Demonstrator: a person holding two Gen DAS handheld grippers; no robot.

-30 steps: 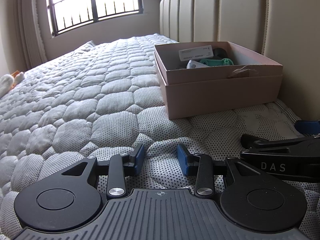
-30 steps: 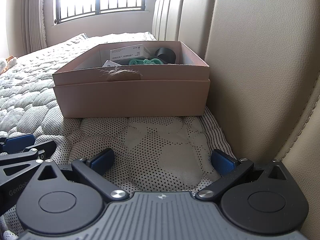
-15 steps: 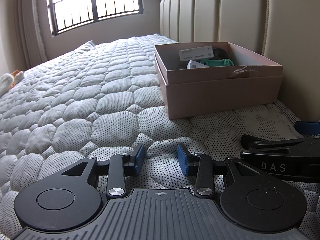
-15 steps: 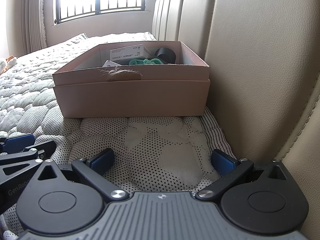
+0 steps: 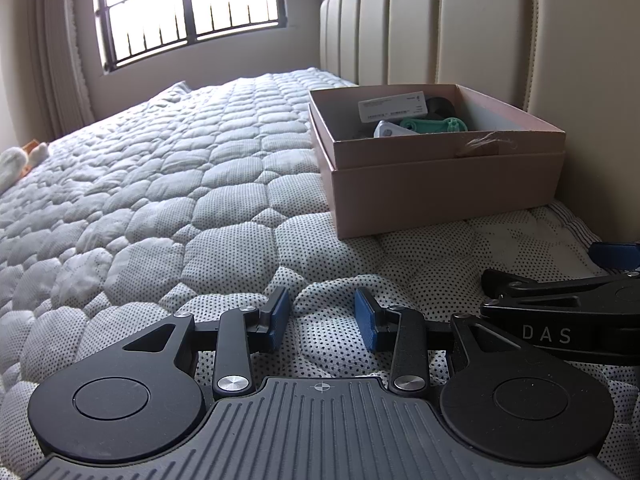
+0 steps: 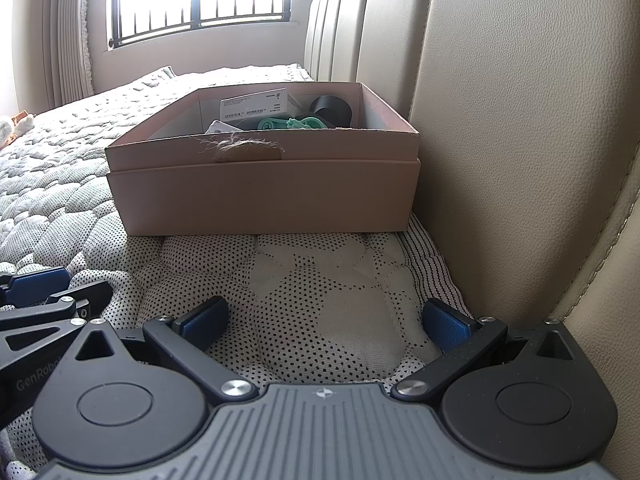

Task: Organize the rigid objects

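A pink cardboard box (image 5: pixel 440 196) (image 6: pixel 264 196) sits on the quilted mattress against the headboard. Inside it lie a white labelled carton (image 5: pixel 392 106) (image 6: pixel 253 106), a green plastic piece (image 5: pixel 434 125) (image 6: pixel 294 123), a small white item (image 5: pixel 390 129) and a black round object (image 6: pixel 332 109). My left gripper (image 5: pixel 322 318) rests low on the mattress, short of the box, open with only quilt between its blue pads. My right gripper (image 6: pixel 326 320) lies beside it near the headboard, open wide and holding nothing. Each gripper shows at the edge of the other's view.
A padded beige headboard (image 6: pixel 520 140) rises directly to the right. The quilted mattress (image 5: pixel 160 184) stretches left toward a barred window (image 5: pixel 188 12). A white and orange soft toy (image 5: pixel 20 160) lies at the far left edge.
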